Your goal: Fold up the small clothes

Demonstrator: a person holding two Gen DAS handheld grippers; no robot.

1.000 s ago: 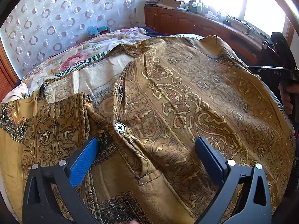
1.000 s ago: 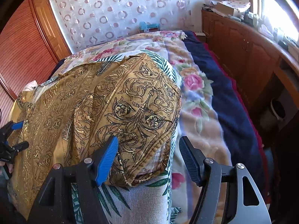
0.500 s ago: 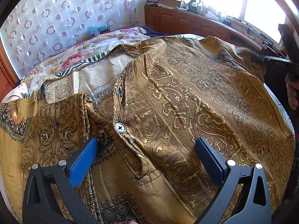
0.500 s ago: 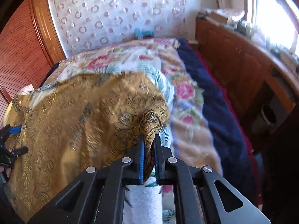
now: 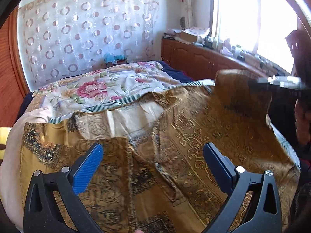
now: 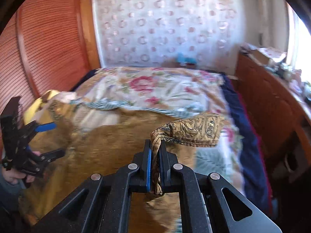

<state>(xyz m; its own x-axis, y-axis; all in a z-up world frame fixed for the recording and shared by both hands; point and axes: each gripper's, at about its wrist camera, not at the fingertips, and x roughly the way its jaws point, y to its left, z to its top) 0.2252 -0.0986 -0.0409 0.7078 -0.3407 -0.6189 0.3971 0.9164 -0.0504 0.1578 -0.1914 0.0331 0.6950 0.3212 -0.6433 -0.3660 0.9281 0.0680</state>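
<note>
A gold paisley shirt (image 5: 194,136) lies spread on the bed. My left gripper (image 5: 153,167) is open and empty, held just above the shirt's front placket. My right gripper (image 6: 155,153) is shut on the shirt's sleeve end (image 6: 190,130) and holds it lifted above the bed. In the left wrist view the right gripper (image 5: 281,81) shows at the far right with the sleeve raised. In the right wrist view the left gripper (image 6: 40,141) shows open at the far left over the blurred shirt (image 6: 116,145).
The bed has a floral cover (image 5: 93,89) and a navy blanket (image 6: 250,139) along its right side. A wooden cabinet (image 5: 196,60) with clutter stands under the window. A slatted wooden door (image 6: 38,48) is at the left. A curtain (image 5: 87,31) hangs behind.
My right gripper closed on the sleeve end and lifted it up off the bed. My left gripper rose and tilted up a little, staying open.
</note>
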